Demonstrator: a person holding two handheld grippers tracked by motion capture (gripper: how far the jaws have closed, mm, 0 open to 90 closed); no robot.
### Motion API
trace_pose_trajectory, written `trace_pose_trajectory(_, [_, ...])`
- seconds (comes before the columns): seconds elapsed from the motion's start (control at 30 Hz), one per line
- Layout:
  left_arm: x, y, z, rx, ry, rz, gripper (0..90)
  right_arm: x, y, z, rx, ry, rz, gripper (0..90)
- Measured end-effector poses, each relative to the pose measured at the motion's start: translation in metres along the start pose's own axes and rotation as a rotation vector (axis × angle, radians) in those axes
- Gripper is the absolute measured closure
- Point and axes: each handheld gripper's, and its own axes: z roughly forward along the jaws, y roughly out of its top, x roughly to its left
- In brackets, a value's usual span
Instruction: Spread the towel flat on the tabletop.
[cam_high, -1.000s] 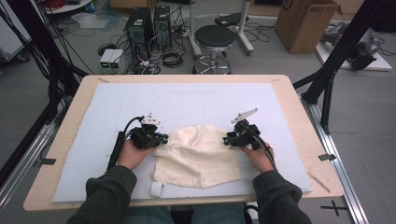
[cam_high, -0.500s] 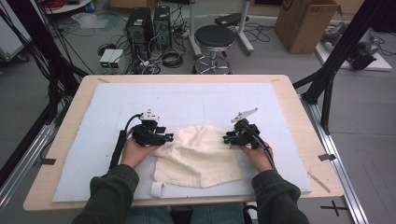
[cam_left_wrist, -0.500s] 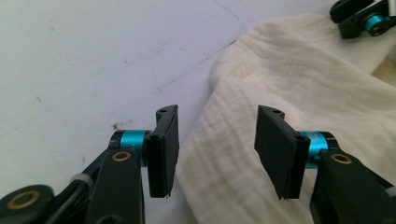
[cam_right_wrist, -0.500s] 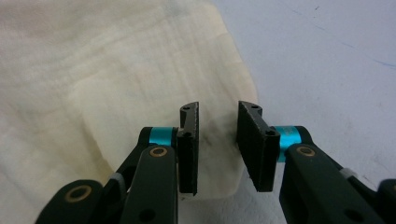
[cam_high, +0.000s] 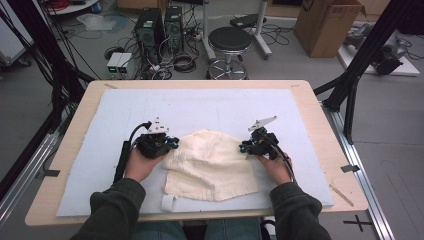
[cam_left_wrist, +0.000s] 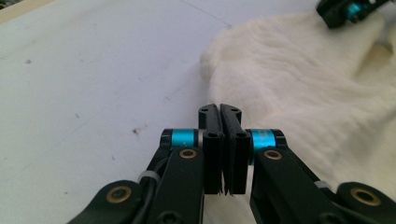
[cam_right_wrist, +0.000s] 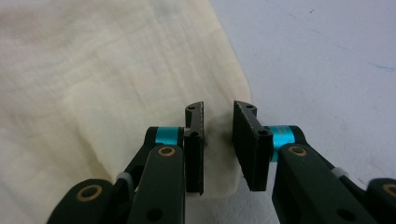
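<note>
A cream cloth (cam_high: 210, 165) lies crumpled on the pale blue mat (cam_high: 200, 105), with a person's hands at either side of it. My left gripper (cam_high: 173, 143) sits at the cloth's left edge. In the left gripper view its jaws (cam_left_wrist: 219, 109) have just closed and stand shut, pad against pad, with no cloth seen between them; the cloth (cam_left_wrist: 303, 84) spreads to their right. My right gripper (cam_high: 244, 148) is at the cloth's right edge. Its jaws (cam_right_wrist: 218, 109) have been closing but still stand open, a narrow gap over the cloth's corner (cam_right_wrist: 93, 70).
The mat covers most of a wooden table (cam_high: 80, 125). A white tag (cam_high: 168, 202) sticks out at the cloth's near hem. The right gripper (cam_left_wrist: 345, 9) shows at the far top of the left gripper view. Bare mat lies beyond the cloth.
The left gripper shifted slightly toward the cloth's edge and back. The right hand and the cloth lie as before.
</note>
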Motion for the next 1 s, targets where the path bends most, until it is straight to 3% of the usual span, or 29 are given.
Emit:
trace_pose_trajectory(0.1, [-0.014,-0.006,0.000,0.048,-0.036,0.045,87.2,0.001,-0.001,0.000,-0.009,-0.006,0.002,73.9])
trace_pose_trajectory(0.2, [-0.028,-0.015,0.007,0.091,-0.082,0.063,86.6,0.002,-0.003,0.000,-0.019,-0.011,0.008,73.7])
trace_pose_trajectory(0.3, [-0.035,-0.022,0.017,0.121,-0.121,0.060,85.1,0.002,-0.003,0.000,-0.018,-0.016,0.002,73.4])
trace_pose_trajectory(0.37, [-0.037,-0.024,0.021,0.116,-0.149,0.034,82.6,0.002,-0.003,0.000,-0.018,-0.011,0.003,73.1])
trace_pose_trajectory(0.47, [-0.031,-0.023,0.021,0.120,-0.202,-0.004,75.6,0.002,-0.003,0.000,-0.019,-0.006,0.007,73.0])
trace_pose_trajectory(0.6, [-0.024,-0.022,0.022,0.099,-0.219,-0.043,69.6,0.002,-0.003,0.000,-0.020,-0.009,-0.008,72.0])
trace_pose_trajectory(0.73, [-0.012,-0.017,0.023,0.063,-0.233,-0.104,70.7,0.002,-0.003,0.000,-0.017,-0.008,-0.003,71.6])
trace_pose_trajectory(0.83, [-0.006,-0.010,0.026,0.066,-0.239,-0.117,71.2,0.002,-0.003,0.000,-0.018,-0.008,-0.006,71.3])
trace_pose_trajectory(0.9, [-0.003,-0.005,0.028,0.063,-0.223,-0.118,72.2,0.002,-0.003,0.000,-0.018,-0.007,-0.006,71.0])
trace_pose_trajectory(1.0, [0.005,-0.001,0.032,0.032,-0.209,-0.168,79.9,0.003,-0.003,0.000,-0.019,-0.007,-0.001,70.3])
